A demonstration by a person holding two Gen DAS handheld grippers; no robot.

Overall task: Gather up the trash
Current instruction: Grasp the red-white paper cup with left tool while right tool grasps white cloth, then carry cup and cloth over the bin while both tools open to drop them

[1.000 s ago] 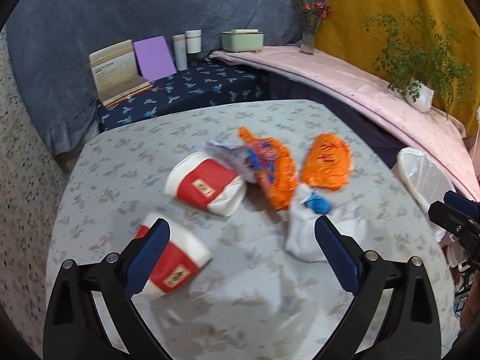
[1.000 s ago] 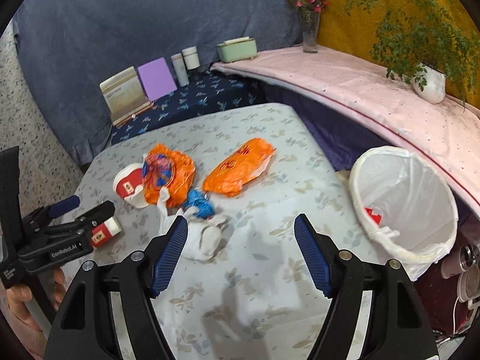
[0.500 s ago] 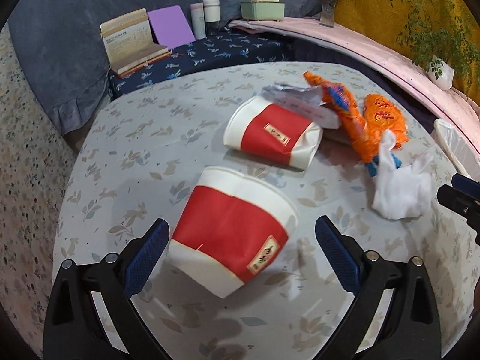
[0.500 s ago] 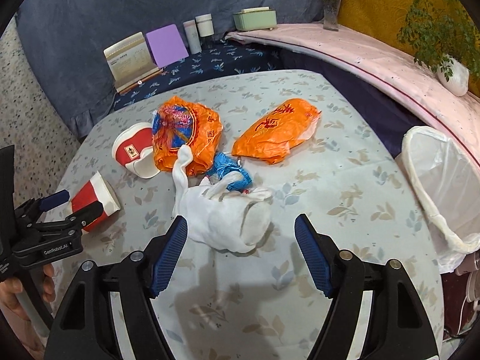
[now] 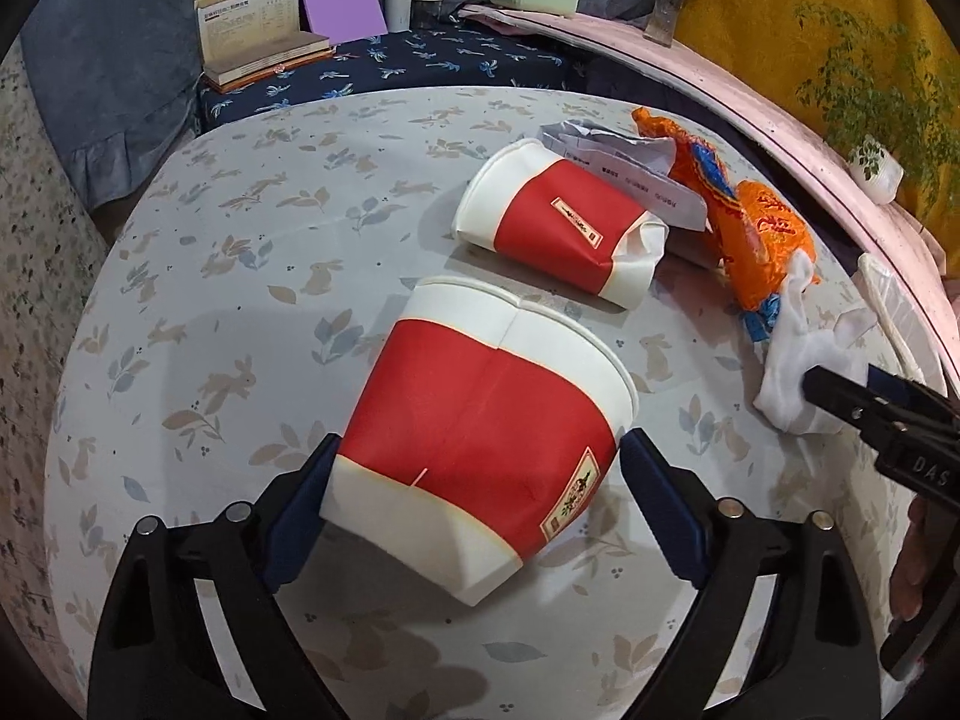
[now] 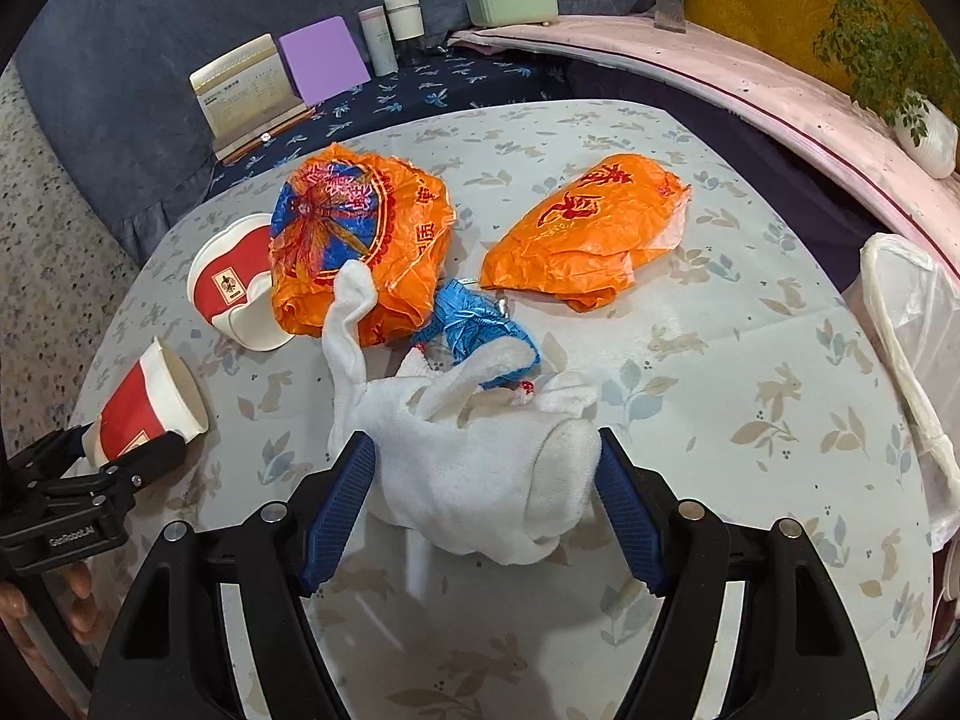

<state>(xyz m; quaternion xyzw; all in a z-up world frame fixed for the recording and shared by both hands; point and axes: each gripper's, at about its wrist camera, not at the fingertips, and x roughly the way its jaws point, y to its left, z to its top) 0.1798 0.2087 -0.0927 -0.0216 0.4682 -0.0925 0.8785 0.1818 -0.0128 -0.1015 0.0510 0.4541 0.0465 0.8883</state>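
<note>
Red-and-white paper cup [image 5: 480, 450] lies between the closing left tool [image 5: 474, 510]; crumpled white cloth [image 6: 474, 474] between the closing right tool [image 6: 486, 492]. Next, probably: pinch, lift toward the white-lined bin [image 6: 912, 324] at three o'clock.

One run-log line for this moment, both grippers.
left gripper: closing, red paper cup between fingers | right gripper: closing, white cloth between fingers | bin bag: not reached
</note>
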